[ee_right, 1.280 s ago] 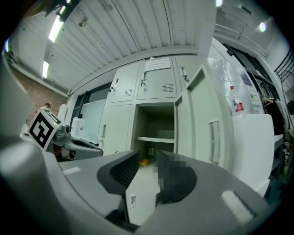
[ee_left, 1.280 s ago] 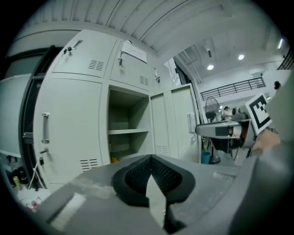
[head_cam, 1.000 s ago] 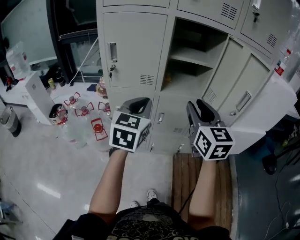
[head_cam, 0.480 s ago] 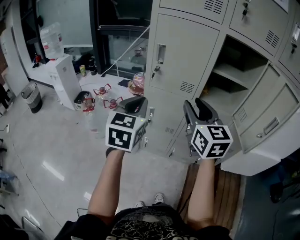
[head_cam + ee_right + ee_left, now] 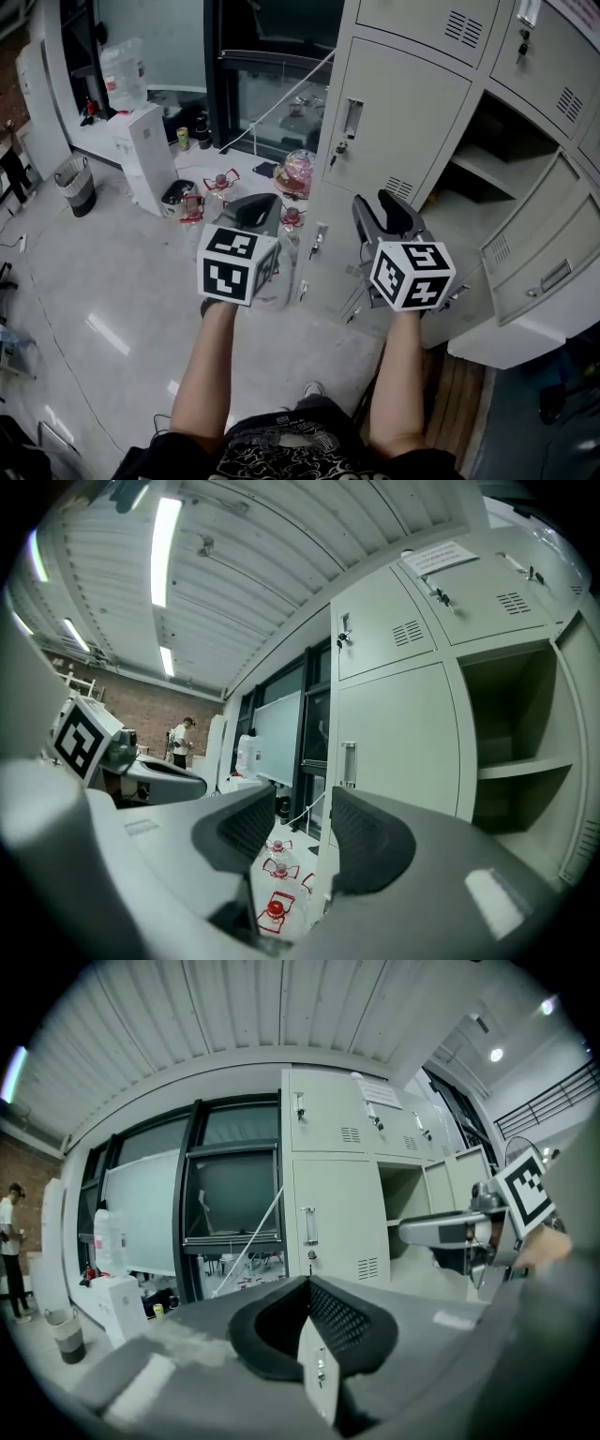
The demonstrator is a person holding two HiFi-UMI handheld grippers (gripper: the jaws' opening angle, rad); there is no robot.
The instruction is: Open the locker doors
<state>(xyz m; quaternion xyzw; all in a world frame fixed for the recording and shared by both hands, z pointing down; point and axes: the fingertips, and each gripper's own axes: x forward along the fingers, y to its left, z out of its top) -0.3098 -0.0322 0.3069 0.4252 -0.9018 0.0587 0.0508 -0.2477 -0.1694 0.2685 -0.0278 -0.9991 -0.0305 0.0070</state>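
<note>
A: Entry one, the lockers?
B: Lockers (image 5: 487,56), pale grey, one upright bank. Closed door (image 5: 408,131): tall, long axis vertical, its face turned towards the grippers. Handle (image 5: 352,117) upright at that door's left edge. Right of the closed door is an open compartment (image 5: 506,159) with a shelf, its own door (image 5: 553,253) swung out to the right.
A: Grippers?
B: Left gripper (image 5: 253,208): jaws together, empty, low and left of the closed door. Right gripper (image 5: 375,202): jaws apart, just been opening, nothing between them, below the closed door.
A: Surface and room?
B: Floor (image 5: 112,281) pale and glossy. Wooden boards (image 5: 450,375) below and right of the closed door. Left of it: red-capped bottles (image 5: 220,183), a bin (image 5: 77,183), a dark window (image 5: 272,94)
</note>
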